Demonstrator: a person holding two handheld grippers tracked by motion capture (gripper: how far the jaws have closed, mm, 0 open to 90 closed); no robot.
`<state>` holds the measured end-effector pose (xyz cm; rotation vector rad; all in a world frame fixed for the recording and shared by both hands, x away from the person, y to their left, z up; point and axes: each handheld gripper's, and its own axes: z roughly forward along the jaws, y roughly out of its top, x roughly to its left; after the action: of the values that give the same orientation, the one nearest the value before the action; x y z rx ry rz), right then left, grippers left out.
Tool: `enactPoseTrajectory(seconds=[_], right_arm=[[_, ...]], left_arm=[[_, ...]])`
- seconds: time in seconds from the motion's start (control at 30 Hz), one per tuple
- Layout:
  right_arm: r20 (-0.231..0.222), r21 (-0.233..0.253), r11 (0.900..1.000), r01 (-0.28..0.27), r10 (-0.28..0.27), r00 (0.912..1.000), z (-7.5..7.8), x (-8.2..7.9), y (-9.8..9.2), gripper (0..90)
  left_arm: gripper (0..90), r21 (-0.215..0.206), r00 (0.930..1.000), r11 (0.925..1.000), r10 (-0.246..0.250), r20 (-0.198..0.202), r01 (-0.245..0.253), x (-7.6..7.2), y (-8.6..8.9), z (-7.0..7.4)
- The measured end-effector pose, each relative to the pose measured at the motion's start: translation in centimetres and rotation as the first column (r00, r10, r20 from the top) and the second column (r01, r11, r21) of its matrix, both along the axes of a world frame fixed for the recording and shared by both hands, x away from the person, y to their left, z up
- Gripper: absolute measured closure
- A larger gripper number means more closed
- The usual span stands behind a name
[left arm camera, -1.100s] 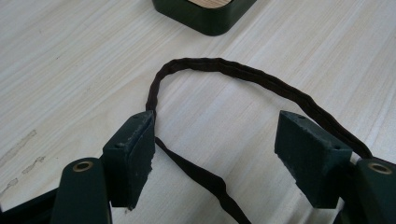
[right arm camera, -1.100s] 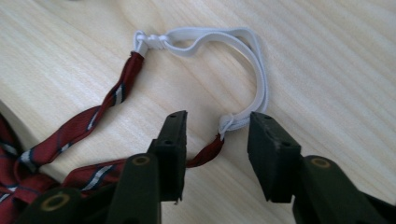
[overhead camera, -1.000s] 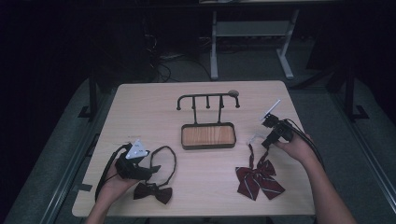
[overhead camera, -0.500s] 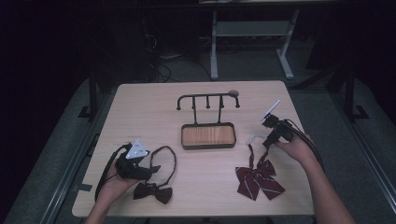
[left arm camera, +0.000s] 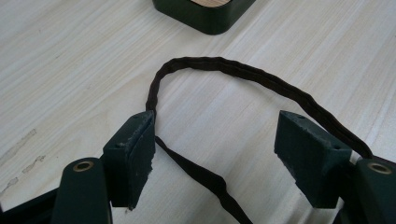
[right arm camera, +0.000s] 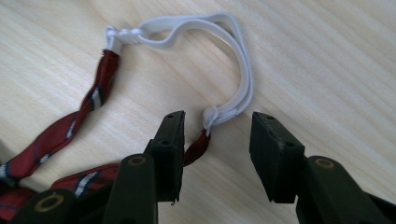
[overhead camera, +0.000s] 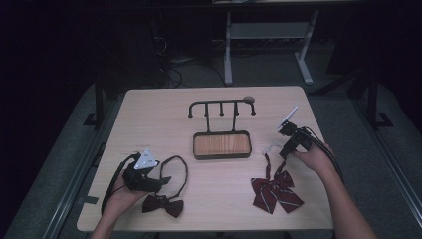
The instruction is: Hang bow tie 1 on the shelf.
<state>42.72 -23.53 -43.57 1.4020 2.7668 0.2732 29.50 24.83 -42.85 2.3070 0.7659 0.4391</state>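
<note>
Low in the high view lie 2 bow ties: a dark bow tie [overhead camera: 162, 204] at lower left, a red striped bow tie [overhead camera: 275, 193] at lower right. Both look light and limp. Left gripper [left arm camera: 215, 154] gapes around the soft dark strap [left arm camera: 243, 70]; right gripper [right arm camera: 215, 140] stands open astride the stretchy white elastic loop [right arm camera: 233, 60], probably the best hold

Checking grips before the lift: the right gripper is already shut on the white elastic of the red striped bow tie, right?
Not quite. The right gripper is open: in the right gripper view its jaws stand apart on either side of the white elastic of the red striped bow tie, where its knot meets the red strap, not clamped on it.
</note>
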Motion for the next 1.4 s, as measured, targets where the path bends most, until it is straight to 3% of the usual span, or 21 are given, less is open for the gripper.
enactPoseTrajectory(seconds=[0.53, 0.73, 0.93, 1.07, 1.17, 1.2, 1.27, 1.33, 1.4], right_arm=[[-0.014, -0.018, 0.999, -0.041, 0.041, 0.9991, -0.4, -0.1, 0.6, 80.7], [-0.011, -0.016, 0.998, -0.056, 0.055, 0.9984, -0.3, -0.3, 0.5, 83.9], [0.008, 0.028, 0.997, -0.075, 0.075, 0.9971, 0.7, -0.8, 0.3, 84.1], [0.024, 0.065, 0.989, -0.136, 0.135, 0.9906, 2.0, -1.6, 0.4, 84.0], [0.033, 0.077, 0.985, -0.151, 0.149, 0.9883, 2.6, -1.9, 0.5, 83.8], [0.052, 0.108, 0.979, -0.175, 0.171, 0.984, 3.2, -2.3, 0.5, 83.7], [0.057, 0.125, 0.976, -0.18, 0.174, 0.983, 3.5, -2.6, 0.5, 83.7], [0.073, 0.156, 0.966, -0.205, 0.196, 0.9779, 4.4, -3.1, 0.7, 83.7], [0.081, 0.157, 0.964, -0.214, 0.204, 0.9757, 4.7, -3.3, 0.8, 83.7]], left_arm=[[29.6, -0.001, 1.0, 1.0, -0.002, 0.0, 0.002, 0.0, 0.0, 0.1], [29.6, -0.003, 1.0, 1.0, 0.001, -0.001, -0.001, 0.0, 0.0, 0.1], [29.6, -0.001, 1.0, 1.0, -0.002, 0.0, 0.002, 0.0, 0.0, 0.1], [29.6, 0.0, 1.0, 1.0, -0.003, 0.0, 0.003, 0.0, 0.0, 0.0], [29.6, 0.001, 1.0, 1.0, -0.003, -0.001, 0.003, -0.1, 0.0, 0.1], [29.6, 0.0, 1.0, 1.0, -0.003, 0.0, 0.003, 0.0, 0.0, 0.1], [29.6, 0.0, 1.0, 1.0, -0.002, -0.001, 0.002, 0.0, 0.0, 0.0], [29.6, 0.0, 1.0, 1.0, -0.003, 0.001, 0.003, 0.0, -0.1, 0.0], [29.6, -0.001, 1.0, 1.0, -0.003, 0.001, 0.003, 0.0, -0.1, 0.0]])
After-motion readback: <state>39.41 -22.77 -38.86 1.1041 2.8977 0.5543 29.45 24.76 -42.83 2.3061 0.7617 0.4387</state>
